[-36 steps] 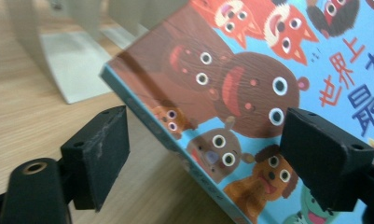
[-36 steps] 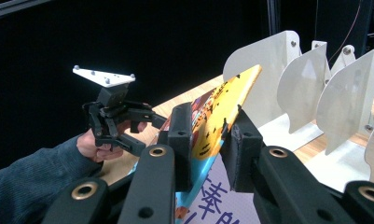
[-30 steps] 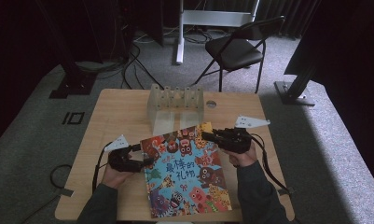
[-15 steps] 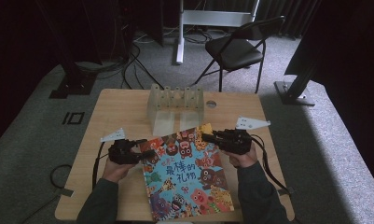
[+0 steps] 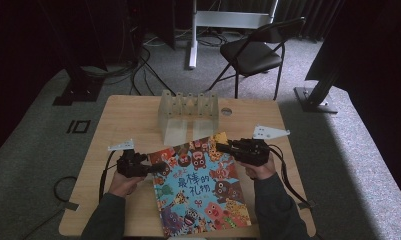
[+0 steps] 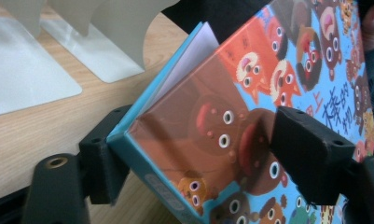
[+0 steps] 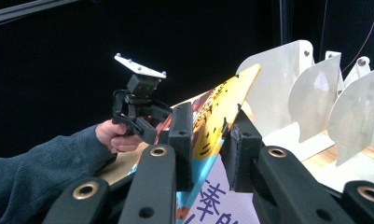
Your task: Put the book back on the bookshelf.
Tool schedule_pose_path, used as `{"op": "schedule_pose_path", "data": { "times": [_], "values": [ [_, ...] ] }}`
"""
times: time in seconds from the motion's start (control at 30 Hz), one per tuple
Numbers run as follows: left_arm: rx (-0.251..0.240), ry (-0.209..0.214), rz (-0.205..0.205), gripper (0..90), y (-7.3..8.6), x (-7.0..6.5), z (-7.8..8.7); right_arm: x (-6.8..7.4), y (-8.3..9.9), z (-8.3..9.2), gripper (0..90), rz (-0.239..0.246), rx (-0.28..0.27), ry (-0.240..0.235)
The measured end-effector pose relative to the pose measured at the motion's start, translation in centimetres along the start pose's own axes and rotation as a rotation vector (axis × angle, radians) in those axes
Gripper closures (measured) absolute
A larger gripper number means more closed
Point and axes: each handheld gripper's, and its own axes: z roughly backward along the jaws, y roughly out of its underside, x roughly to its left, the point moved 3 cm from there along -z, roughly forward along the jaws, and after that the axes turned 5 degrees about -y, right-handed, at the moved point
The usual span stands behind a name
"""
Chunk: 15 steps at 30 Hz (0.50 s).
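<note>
A colourful picture book [image 5: 200, 192] lies on the wooden table [image 5: 128, 115], its far end lifted a little. My left gripper [image 5: 160, 167] sits at the book's upper left corner. In the left gripper view its jaws have just been closing and now clamp the book [image 6: 250, 107] at the spine corner, one pad under it and one on the cover, so the left gripper [image 6: 205, 151] is shut on it. My right gripper [image 5: 222, 147] is shut on the book's upper right edge. In the right gripper view the yellow corner of the book [image 7: 222, 102] stands pinched in my right gripper [image 7: 208, 135].
A pale metal book rack [image 5: 188, 112] with several dividers stands just beyond the book at the table's far middle, seen close in the right gripper view as the rack [image 7: 287, 79]. A folding chair [image 5: 253, 52] and cables are on the floor behind the table.
My left gripper has edged a little farther along the book's left side to its corner, and its jaws have narrowed onto it. The right gripper has stayed put.
</note>
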Motion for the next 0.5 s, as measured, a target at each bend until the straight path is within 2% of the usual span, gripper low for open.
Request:
{"op": "schedule_pose_path", "data": {
  "times": [0.1, 0.2, 0.33, 0.43, 0.5],
  "values": [
    [-0.007, 0.008, -0.004, 26.9, -0.1, -0.1, 0.2, 0.0, 0.0, 0.1, 75.5, 0.003, -0.001, -0.001],
    [-0.029, 0.028, -0.002, 34.5, -0.3, -0.2, 0.6, -0.2, 0.1, 0.4, 75.1, 0.007, -0.004, -0.004],
    [-0.025, 0.029, -0.009, 40.0, -0.6, -0.5, 0.9, -0.3, 0.1, 0.8, 73.9, 0.020, 0.009, -0.001],
    [-0.039, 0.047, -0.015, 45.6, -0.9, -0.6, 1.3, -0.4, 0.1, 1.1, 72.2, 0.030, 0.026, 0.016],
    [-0.049, 0.041, -0.029, 48.4, -1.2, -0.9, 1.6, -0.6, 0.1, 1.2, 70.5, 0.030, 0.038, 0.033]
  ]
}}
